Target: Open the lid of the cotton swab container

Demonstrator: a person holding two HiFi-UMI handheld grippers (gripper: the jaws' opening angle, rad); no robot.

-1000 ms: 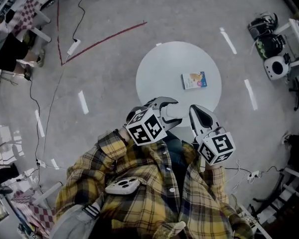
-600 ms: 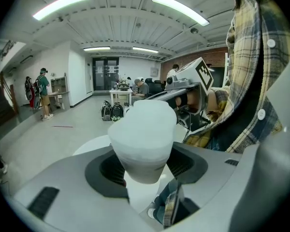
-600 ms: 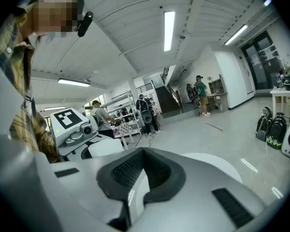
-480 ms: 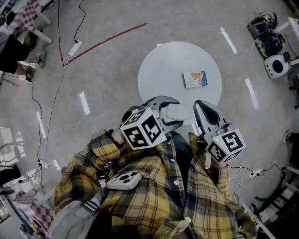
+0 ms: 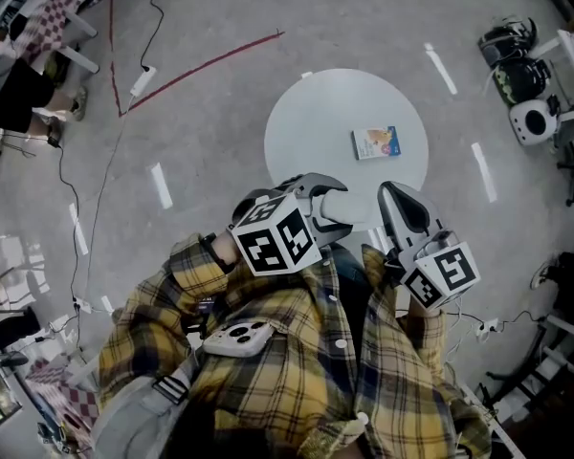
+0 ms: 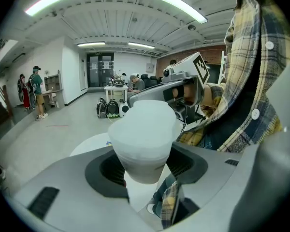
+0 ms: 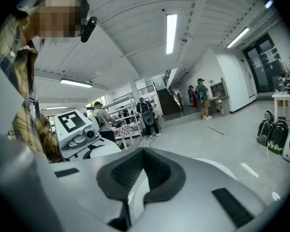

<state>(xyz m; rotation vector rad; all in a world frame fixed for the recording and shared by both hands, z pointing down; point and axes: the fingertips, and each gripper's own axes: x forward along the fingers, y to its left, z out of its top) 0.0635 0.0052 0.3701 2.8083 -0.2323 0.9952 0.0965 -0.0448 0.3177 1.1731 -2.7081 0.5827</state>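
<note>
Pinching frosted white cylindrical container [image 6: 142, 134] in left tongs [image 6: 145, 170] | right tongs [image 7: 142, 178] pressed together

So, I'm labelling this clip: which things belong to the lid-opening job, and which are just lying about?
In the job: cotton swab container, clamped in left gripper; right gripper, shut, empty.
Lying about: small packet on round table.

Yellow plaid shirt [image 5: 297, 371] with white buttons; grey left gripper [image 5: 337, 207] at eleven o'clock, right gripper [image 5: 392, 199] at one, both bearing black-marked cubes.
</note>
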